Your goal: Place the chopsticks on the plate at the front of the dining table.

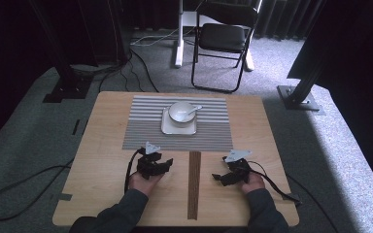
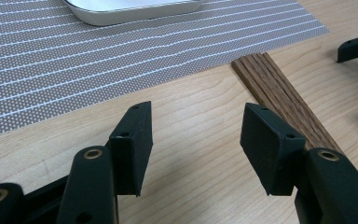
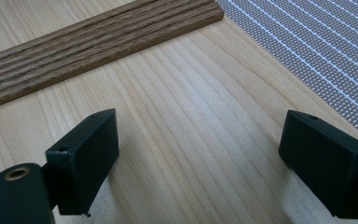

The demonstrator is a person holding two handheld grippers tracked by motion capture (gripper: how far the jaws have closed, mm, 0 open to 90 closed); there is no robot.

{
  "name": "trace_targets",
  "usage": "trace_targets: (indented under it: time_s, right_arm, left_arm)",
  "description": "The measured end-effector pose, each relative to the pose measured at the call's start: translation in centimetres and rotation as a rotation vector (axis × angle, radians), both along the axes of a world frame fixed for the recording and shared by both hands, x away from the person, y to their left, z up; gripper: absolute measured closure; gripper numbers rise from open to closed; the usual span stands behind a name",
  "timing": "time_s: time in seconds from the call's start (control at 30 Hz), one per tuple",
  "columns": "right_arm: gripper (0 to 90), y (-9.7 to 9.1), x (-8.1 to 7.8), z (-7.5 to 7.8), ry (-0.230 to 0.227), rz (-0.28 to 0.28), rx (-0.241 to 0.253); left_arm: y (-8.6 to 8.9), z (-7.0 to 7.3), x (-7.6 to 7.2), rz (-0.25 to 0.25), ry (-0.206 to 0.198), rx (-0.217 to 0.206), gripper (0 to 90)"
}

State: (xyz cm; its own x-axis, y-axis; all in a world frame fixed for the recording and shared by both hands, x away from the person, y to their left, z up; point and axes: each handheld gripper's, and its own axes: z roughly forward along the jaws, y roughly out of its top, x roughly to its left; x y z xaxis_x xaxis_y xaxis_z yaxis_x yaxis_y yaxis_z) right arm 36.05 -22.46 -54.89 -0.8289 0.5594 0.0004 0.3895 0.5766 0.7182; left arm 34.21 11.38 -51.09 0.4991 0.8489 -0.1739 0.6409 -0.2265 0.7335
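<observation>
A person's two forearms reach in from the near edge of a light wooden table [image 1: 102, 160]. Each hand holds a black two-jaw gripper resting low over the bare wood. The left gripper [image 1: 161, 164] sits just left of a dark ribbed wooden strip [image 1: 194, 184] lying near-to-far at the table's middle; its jaws are spread apart, holding nothing. The right gripper [image 1: 222, 177] sits just right of that strip, jaws also spread and empty. Farther off, on a grey striped placemat [image 1: 145, 131], a white bowl [image 1: 181, 111] with a spoon [image 1: 194, 109] stands on a square white plate [image 1: 167, 128].
</observation>
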Motion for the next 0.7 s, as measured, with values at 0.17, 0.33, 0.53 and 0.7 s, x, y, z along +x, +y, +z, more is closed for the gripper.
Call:
trace_targets:
  time_s: [0.17,0.33,0.53,0.7]
  right_arm:
    - [11.3,0.0,0.0,0.0,0.000,0.000,0.000]
    - [11.3,0.0,0.0,0.0,0.001,0.000,0.000]
    - [11.3,0.0,0.0,0.0,0.000,0.000,0.000]
    - [11.3,0.0,0.0,0.0,0.000,0.000,0.000]
  left_arm:
    - [-0.3,0.1,-0.1,-0.005,-0.001,-0.004,44.2]
    - [-0.6,0.2,-0.3,-0.015,0.000,-0.011,44.2]
    - [-1.0,0.1,-0.4,-0.026,0.012,-0.016,44.2]
    - [-1.4,0.1,-0.4,-0.035,0.015,-0.017,44.1]
